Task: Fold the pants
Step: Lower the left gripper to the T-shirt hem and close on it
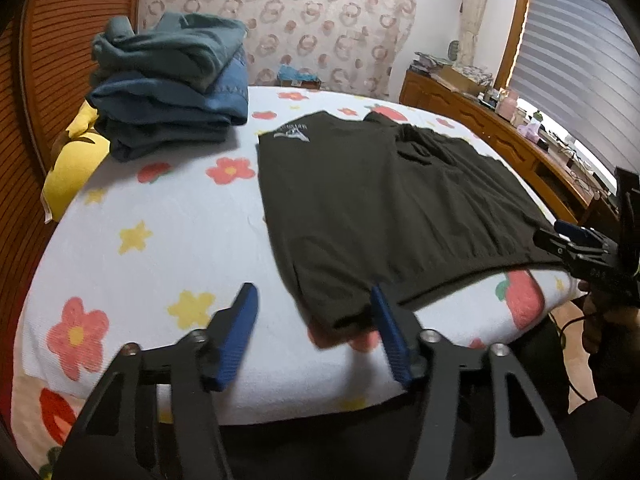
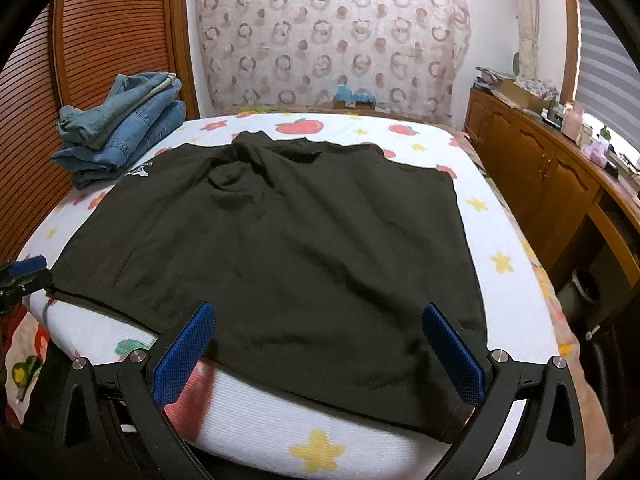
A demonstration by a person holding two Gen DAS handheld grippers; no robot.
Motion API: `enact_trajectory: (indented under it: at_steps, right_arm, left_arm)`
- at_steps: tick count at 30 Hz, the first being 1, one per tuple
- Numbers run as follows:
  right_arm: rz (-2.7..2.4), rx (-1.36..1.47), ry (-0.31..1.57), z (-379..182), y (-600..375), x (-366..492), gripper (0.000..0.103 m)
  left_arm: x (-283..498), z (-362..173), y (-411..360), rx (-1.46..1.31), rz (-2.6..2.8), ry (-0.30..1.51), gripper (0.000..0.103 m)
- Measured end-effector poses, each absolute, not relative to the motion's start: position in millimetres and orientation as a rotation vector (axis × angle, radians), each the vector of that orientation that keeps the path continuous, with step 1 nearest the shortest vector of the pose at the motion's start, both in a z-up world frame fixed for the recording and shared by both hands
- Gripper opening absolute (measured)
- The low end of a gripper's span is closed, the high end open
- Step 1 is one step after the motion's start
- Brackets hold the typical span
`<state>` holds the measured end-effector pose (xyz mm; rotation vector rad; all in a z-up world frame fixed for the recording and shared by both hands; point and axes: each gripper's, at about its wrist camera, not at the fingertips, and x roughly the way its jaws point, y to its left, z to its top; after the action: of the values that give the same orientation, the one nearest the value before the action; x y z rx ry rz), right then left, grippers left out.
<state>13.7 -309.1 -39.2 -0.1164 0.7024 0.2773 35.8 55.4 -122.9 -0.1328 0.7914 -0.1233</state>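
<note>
Your left gripper (image 1: 312,320) sits at the near left corner of the dark pants (image 1: 372,208), jaws partly apart and straddling that corner: the right blue pad looks to touch the cloth's edge while the left pad stands clear over the bedsheet (image 1: 168,240), so nothing is pinched. Your right gripper (image 2: 320,332) hovers over the near hem of the pants with its jaws wide apart and nothing held between them; the cloth lies under and between the pads, not clamped. The pants themselves lie spread fairly flat across the middle of the bed, near hem along the mattress edge closest to you, a bunched ridge of wrinkles toward their far edge and a small pale logo (image 1: 290,133) at their far left corner. Beyond the pants to the far left sits a pile of folded jeans (image 1: 168,88), well apart from them; a yellow pillow (image 1: 72,168) lies just beside that pile, and a wooden sideboard (image 2: 552,168) runs along the wall to the right of the pants. The likely trouble: if the left jaws close with only one pad on the cloth, you may catch a single layer or the sheet with it, and the lift drags the bedding. If the two grips take hold unevenly, the fold may skew, and the far wrinkles could get pressed into the crease.
</note>
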Motion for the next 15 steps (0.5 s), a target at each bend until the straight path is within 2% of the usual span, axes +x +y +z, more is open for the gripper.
enact_trajectory:
  at_steps: [9,13,15]
  right_arm:
    - [0.274,-0.103,0.721,-37,-307,14,0.103]
    - [0.273,-0.095,0.734,-40,-309,19,0.103]
    - [0.267,-0.099,0.737,-40,-310,22,0.103]
  left_arm:
    - [36,-125,49,-0.076,-0.112,0.789,0.04]
    - [35,-124,45,-0.068,-0.156,0.787,0.02]
    - [34,-123,42,-0.061,-0.165,0.789,0.016]
